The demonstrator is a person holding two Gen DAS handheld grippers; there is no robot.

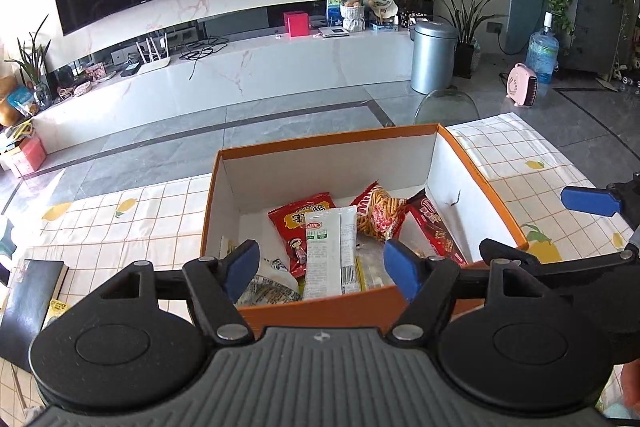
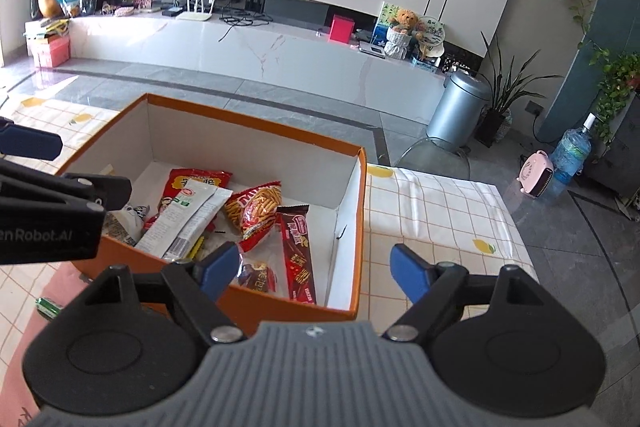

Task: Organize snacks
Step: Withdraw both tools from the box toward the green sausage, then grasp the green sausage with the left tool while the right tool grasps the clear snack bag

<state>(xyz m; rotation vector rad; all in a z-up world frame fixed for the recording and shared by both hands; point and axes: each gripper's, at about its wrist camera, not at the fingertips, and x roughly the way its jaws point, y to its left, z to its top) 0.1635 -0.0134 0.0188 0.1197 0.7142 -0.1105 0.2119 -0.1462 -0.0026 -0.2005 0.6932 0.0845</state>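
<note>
An orange box with a white inside stands on the table, and several snack packets lie loose in it. Among them are a long white packet, a red packet, a bag of stick snacks and a dark red bar. My left gripper hangs open over the box's near wall with nothing between its fingers. My right gripper is open and empty above the near right corner of the box. The bar and the stick snacks lie just beyond it.
A lemon-print checked cloth covers the table. A black book lies at its left near edge, and a small green object sits by the box. A clear chair and a metal bin stand beyond the far edge.
</note>
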